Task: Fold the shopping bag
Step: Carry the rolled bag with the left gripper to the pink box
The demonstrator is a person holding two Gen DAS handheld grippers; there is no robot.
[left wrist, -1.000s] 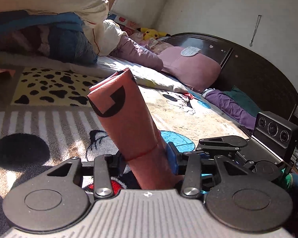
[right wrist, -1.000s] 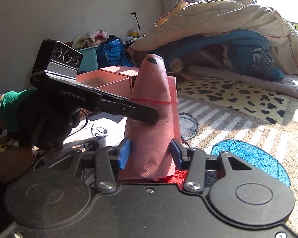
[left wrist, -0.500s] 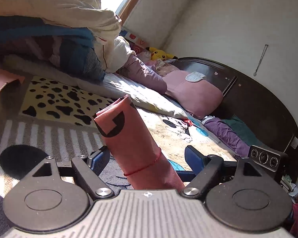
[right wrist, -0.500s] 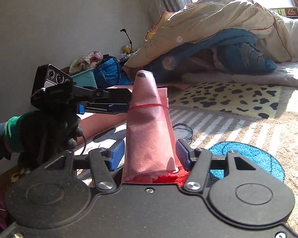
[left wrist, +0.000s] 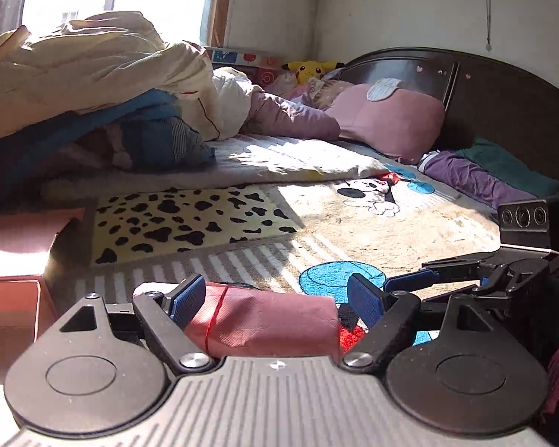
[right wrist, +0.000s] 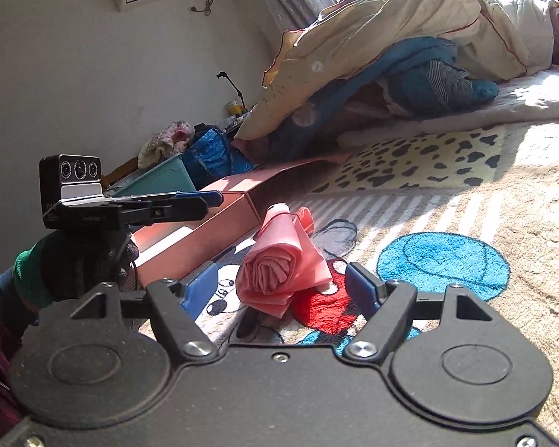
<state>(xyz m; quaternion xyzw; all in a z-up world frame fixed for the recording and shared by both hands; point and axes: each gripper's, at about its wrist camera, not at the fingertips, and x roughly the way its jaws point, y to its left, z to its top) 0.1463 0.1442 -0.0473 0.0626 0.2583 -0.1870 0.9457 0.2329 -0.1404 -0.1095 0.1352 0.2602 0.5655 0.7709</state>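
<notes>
Writing is scarce: the side of the left gripper, at the left of the right wrist view, carries a small pale label too blurred to read. The shopping bag, a pink non-woven fabric rolled into a spiral-ended cylinder and bound by a thin red band, lies on the plush cartoon blanket at lower centre of both views. The left gripper's blue ribbed pads stand wide apart with the roll lying crosswise between them; whether the left pad touches it cannot be told. The right gripper is opening, its pads clear of the roll between them. A pink cardboard box sits left of the roll.
</notes>
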